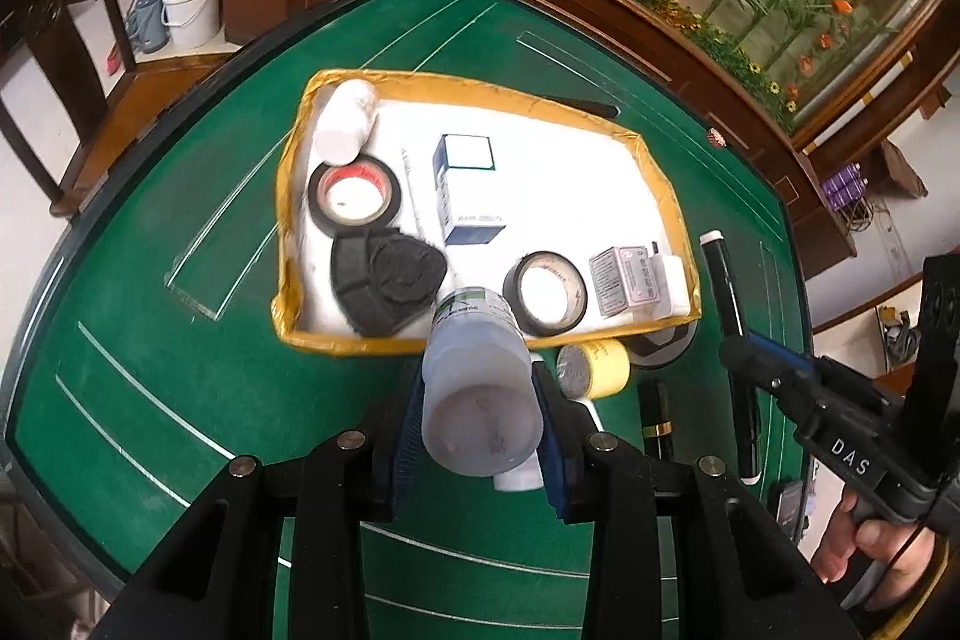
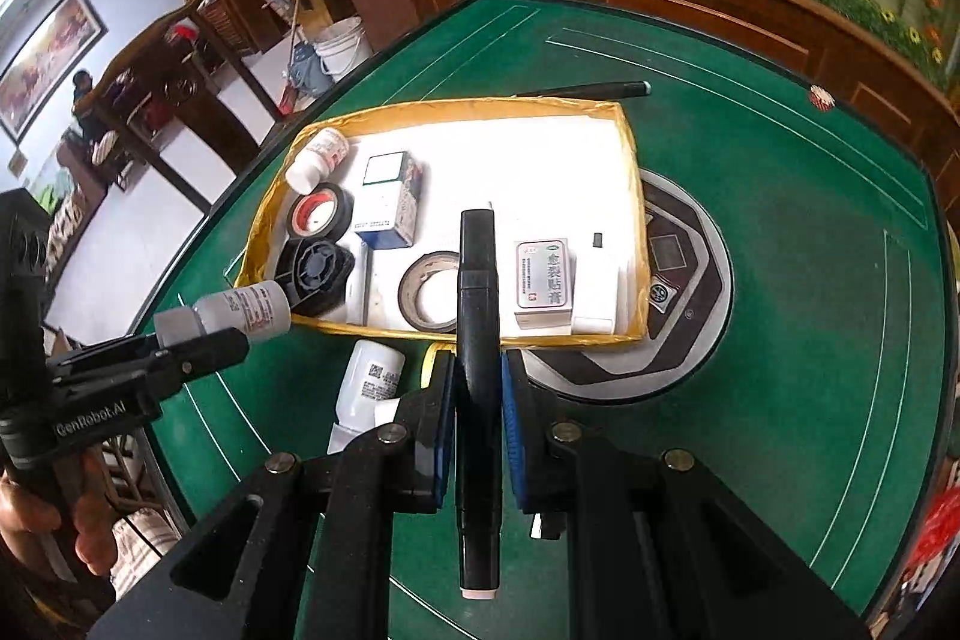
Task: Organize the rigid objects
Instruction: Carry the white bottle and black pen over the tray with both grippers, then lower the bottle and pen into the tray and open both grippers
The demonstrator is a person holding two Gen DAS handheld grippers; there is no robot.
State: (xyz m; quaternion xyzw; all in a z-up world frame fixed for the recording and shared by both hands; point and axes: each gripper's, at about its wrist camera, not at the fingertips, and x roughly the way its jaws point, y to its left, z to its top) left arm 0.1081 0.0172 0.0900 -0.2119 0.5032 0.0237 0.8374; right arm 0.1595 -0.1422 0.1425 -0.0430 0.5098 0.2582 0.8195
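Left gripper (image 1: pixel 477 436) clenched on translucent bottle (image 1: pixel 480 388), cap end toward camera, long axis pointing at tray. Right gripper (image 2: pixel 477 436) clamped on black marker (image 2: pixel 478 340), axis running along fingers, far tip over tray's near rim. Yellow-edged tray (image 1: pixel 480 91) lies straight ahead of both, already partly filled. Bottle looks nearer to tray's left corner; marker nearer to middle.

"DAS" stands on the right tool (image 1: pixel 735 352); "GenRobot.AI" on the left tool (image 2: pixel 240 340); "愈裂贴膏" on the small box (image 2: pixel 543 283).
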